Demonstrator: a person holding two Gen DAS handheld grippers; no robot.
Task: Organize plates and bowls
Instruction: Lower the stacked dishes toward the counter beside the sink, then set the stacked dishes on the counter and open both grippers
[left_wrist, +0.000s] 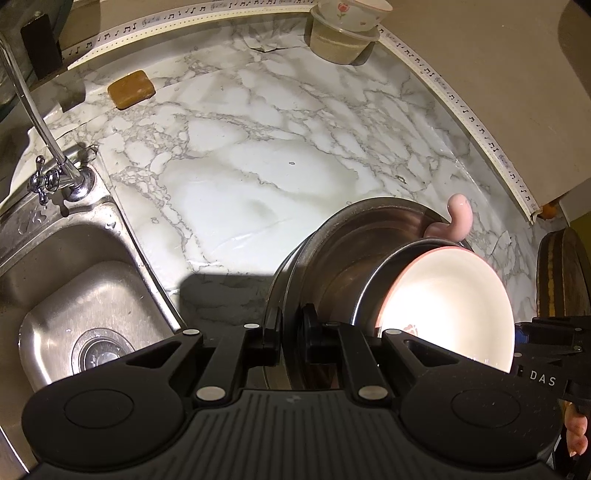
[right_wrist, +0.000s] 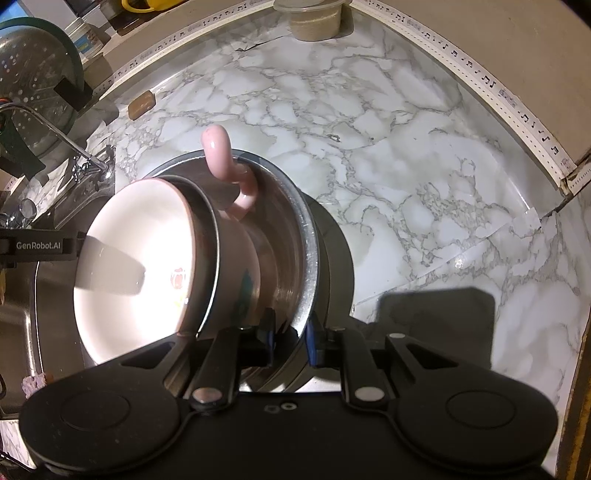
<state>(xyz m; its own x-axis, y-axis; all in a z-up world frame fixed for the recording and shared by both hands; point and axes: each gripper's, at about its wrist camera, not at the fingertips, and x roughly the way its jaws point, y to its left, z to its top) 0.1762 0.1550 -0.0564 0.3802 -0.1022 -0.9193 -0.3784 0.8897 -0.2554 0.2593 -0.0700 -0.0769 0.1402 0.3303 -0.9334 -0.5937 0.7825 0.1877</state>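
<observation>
Between both tools, above marble counter (left_wrist: 240, 177): left gripper (left_wrist: 290, 332) and right gripper (right_wrist: 290, 328) each clamp steel bowl (left_wrist: 343, 258) rim, pink bowl (right_wrist: 147, 254) nested inside. Keep stack level, lower gently together.

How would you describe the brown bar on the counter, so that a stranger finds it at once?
Start at the steel sink and its tap. Behind the tap, on the marble counter near the back wall, lies the brown bar, flat and alone. It is the only small brown rounded block there; the other counter items are bowls and a tub.
</observation>
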